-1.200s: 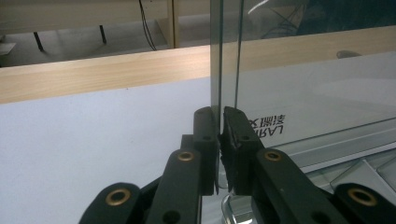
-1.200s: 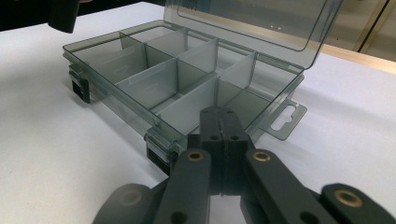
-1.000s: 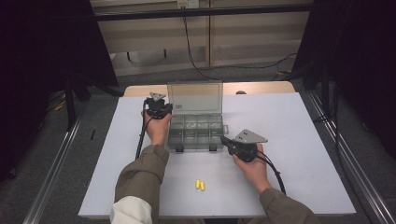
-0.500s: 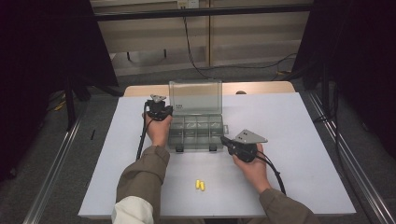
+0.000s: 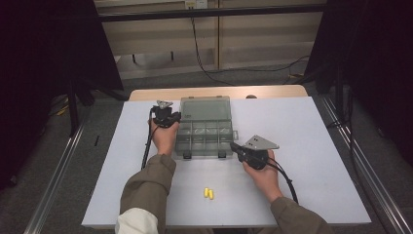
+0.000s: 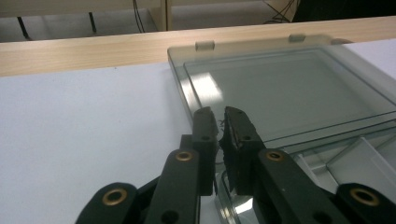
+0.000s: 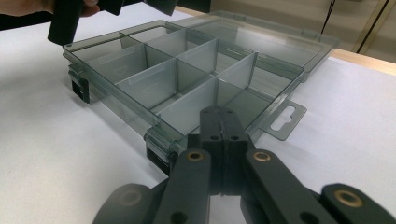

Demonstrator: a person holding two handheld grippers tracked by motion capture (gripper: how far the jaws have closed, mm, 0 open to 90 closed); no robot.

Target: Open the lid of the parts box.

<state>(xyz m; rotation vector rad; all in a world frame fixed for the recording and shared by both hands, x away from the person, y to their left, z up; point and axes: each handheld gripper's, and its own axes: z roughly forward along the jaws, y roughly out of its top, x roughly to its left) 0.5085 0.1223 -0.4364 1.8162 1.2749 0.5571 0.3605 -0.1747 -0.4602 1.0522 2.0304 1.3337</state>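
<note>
Your box (image 5: 204,139) sits open in the middle of the white bench (image 5: 311,126), just ahead of both your hands. It is smoky, see-through plastic, and its tray is split by thin walls into two rows of compartments. In the right gripper view every compartment (image 7: 149,81) you can see into is bare down to the floor. The lid (image 5: 205,108) is swung back and lies nearly flat beyond the tray, toward the wooden strip at the bench's far edge. Two small latch tabs stand along the lid's far rim, dark catches sit on the tray's near wall, and a hang tab (image 7: 285,116) with a slot sticks out flat from one end.

Your left hand-held gripper (image 6: 222,122) is at the box's left far corner, where tray and lid meet. Its jaws are nearly together, with only a narrow gap, and the lid's edge lies right at them; you cannot tell from here whether the pads actually press on it.

Your right hand-held gripper (image 7: 223,122) is clenched, its jaws flat together with nothing between them, at the tray's near right corner.

Two small yellow pieces (image 5: 209,193) lie side by side on the bench, nearer to you than the box and well apart from it.
</note>
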